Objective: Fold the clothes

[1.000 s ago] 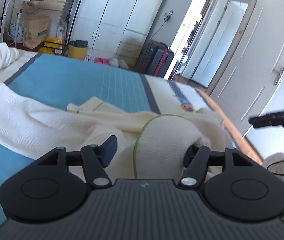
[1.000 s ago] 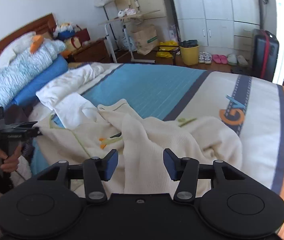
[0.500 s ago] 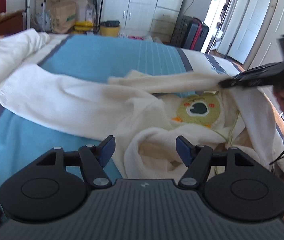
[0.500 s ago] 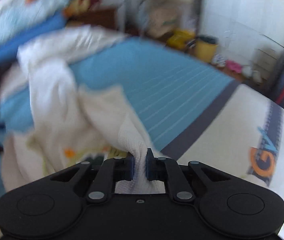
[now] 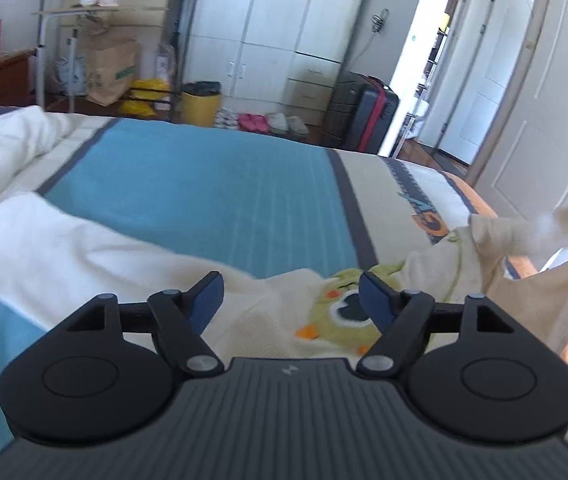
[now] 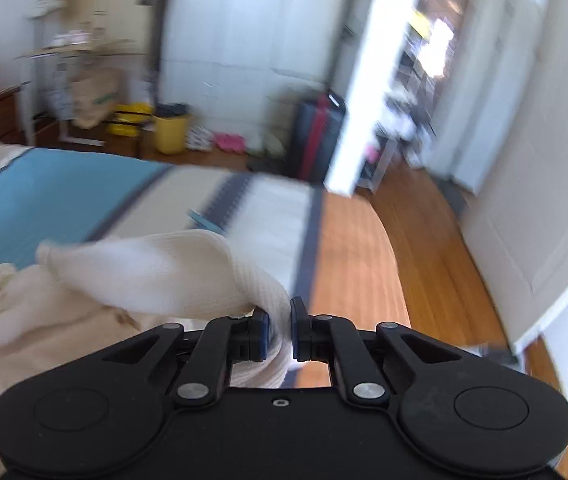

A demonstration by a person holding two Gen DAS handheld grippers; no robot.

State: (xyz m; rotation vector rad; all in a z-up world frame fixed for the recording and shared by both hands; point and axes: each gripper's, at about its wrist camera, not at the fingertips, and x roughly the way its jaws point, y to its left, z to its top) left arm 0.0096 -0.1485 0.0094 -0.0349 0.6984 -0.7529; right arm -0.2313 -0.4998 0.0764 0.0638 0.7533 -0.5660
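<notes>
- a bed (image 5: pixel 203 184) fills the foreground, its cover blue in the middle with cream and dark stripes.
- white wardrobes (image 5: pixel 267 28) line the far wall.
- a yellow bin (image 5: pixel 200 104), a paper bag (image 5: pixel 109 70) and slippers (image 5: pixel 261 122) sit on the floor below them.
- a dark suitcase (image 5: pixel 364 114) stands by an open, sunlit doorway (image 5: pixel 440 60).
- wooden floor (image 6: pixel 416 240) runs beside the bed.
</notes>
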